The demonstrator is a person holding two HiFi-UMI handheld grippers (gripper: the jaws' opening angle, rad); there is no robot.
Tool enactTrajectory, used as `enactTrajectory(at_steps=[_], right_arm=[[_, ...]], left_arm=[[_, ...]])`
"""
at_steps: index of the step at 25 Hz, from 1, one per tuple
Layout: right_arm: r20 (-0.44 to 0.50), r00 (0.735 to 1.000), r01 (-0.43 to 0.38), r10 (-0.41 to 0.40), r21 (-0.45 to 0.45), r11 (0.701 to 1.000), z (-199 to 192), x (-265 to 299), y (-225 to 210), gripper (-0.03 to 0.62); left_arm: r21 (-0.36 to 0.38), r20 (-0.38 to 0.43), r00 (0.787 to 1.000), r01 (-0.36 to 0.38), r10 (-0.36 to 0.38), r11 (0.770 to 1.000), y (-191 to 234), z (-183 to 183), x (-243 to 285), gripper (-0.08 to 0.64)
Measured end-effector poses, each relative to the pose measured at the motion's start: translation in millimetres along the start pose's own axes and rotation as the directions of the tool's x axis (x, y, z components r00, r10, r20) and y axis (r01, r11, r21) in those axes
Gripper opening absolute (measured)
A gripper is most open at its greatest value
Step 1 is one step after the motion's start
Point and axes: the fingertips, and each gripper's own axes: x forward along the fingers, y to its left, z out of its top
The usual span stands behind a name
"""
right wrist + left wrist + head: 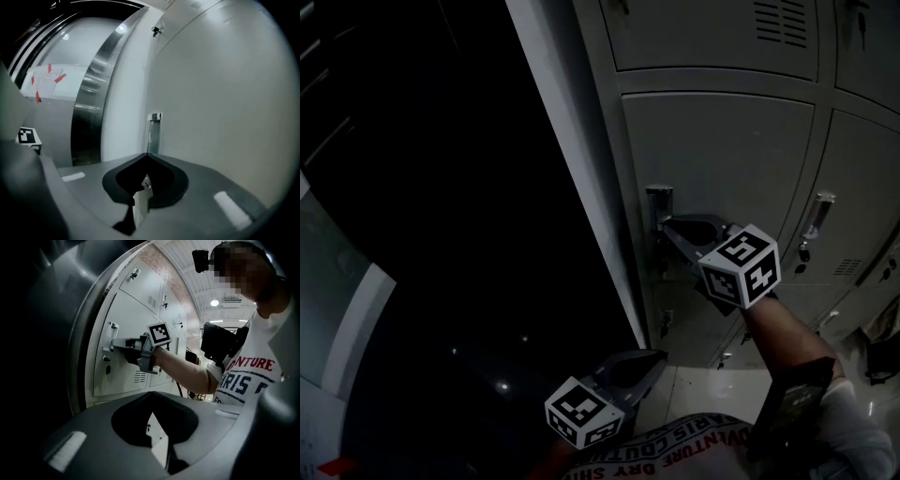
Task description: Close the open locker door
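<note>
Pressing the door home looks like the step in hand. The right gripper point(667, 225), its 2 jaws together on nothing, sets its tips against the grey locker door point(722, 150) at the foot of the metal handle point(658, 204), and the door seems almost flush with its frame. The next move, I judge, calls for a firm, straight push beside the handle until the latch catches. The right forearm stretches up from below and right of the handle, while the left gripper point(652, 358) hangs well below the handle, jaws together and empty.

Right tongs point(662, 225) at the locker door point(722, 150) handle point(658, 199) (left tongs point(652, 361) lower, well apart).
</note>
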Motion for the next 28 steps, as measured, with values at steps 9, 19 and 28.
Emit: enactTrajectory(at_steps=[9,19,28], right_arm=[[-0.003,1.0,0.005,-0.005,0.022,1.0,-9.2,-5.5,8.0,-0.006],[-0.063,0.996,-0.056,0.065,0.138,0.989,-62.1,-130.7,99.5,-0.006],[-0.039,0.998,0.044,-0.04,0.133,0.99,-78.8,-241.0,241.7,-0.006]], left_arm=[[-0.01,0.004,1.0,-0.018,0.018,1.0,-1.1,-4.2,-12.1,0.005],[-0.011,0.013,0.999,0.034,-0.033,0.999,-64.1,-12.4,-54.3,0.005],[0.007,0.032,0.995,0.097,-0.097,0.995,-171.2,-50.3,-127.5,0.006]])
